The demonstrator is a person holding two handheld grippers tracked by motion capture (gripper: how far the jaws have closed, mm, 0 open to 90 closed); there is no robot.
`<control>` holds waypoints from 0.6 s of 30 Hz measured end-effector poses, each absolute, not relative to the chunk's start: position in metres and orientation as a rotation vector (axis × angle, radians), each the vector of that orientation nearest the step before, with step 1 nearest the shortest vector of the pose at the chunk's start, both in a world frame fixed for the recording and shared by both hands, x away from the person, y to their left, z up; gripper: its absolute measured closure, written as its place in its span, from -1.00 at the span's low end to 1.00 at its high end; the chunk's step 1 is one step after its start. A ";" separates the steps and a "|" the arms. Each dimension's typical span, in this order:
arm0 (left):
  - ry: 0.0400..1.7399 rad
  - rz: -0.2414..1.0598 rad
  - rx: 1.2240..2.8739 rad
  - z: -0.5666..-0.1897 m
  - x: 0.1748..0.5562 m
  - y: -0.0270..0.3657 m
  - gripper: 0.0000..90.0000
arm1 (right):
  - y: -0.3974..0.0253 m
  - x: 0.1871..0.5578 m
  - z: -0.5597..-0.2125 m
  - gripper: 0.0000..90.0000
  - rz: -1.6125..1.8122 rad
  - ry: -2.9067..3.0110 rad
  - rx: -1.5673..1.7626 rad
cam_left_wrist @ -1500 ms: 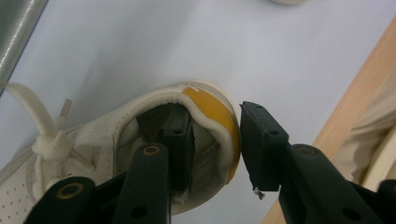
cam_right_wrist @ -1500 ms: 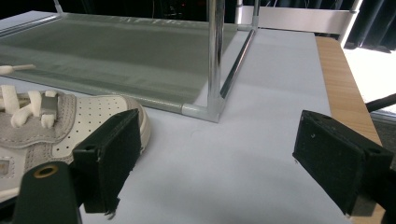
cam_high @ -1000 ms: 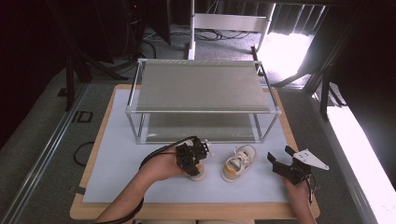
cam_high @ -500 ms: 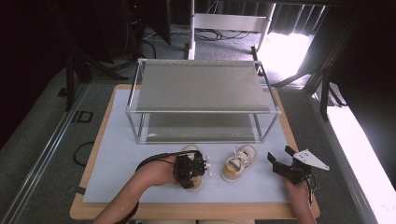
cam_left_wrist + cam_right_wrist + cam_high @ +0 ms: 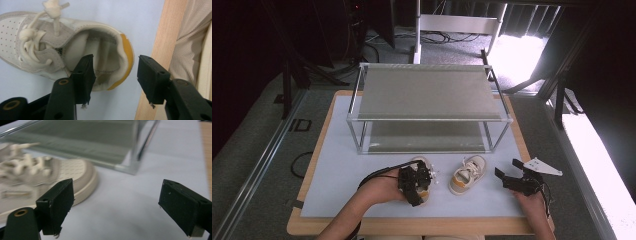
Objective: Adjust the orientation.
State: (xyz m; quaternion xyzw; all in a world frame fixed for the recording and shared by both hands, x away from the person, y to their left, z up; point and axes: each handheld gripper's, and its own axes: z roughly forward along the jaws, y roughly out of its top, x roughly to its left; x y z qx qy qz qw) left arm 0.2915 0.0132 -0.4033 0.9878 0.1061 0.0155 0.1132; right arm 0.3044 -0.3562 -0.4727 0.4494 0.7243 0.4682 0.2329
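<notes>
Shoe, left of pair (image 5: 75, 52): white child's sneaker, perforated toe, knotted cream laces, padded collar with an orange-yellow heel tab. It lies on the worktop (image 5: 342, 165) with its heel between the jaws of the left gripper (image 5: 113, 72); one jaw sits inside the opening, the other outside the heel, both spread and not yet closed on it. Over the last second this gripper has pulled back from the laces toward the heel, near the worktop's wooden edge, which suggests a heel grasp is being set up. Beyond the jaws, the second shoe (image 5: 467, 174) rests just beside. Right gripper (image 5: 115, 207): wide open, empty, idle, the second shoe's toe off its left jaw. Two-tier rack (image 5: 427, 107) stands farther ahead, shelves bare.
</notes>
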 end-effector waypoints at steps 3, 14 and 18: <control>0.305 0.032 2.903 -0.403 0.292 0.012 -0.03 | -0.349 0.303 -0.459 -0.73 1.261 2.079 1.213; 0.319 -0.002 2.910 -0.403 0.293 0.010 -0.14 | -0.323 0.301 -0.413 -0.63 1.184 2.290 1.098; 0.328 0.005 2.919 -0.404 0.293 0.008 -0.14 | -0.314 0.303 -0.402 -0.51 1.152 2.366 1.045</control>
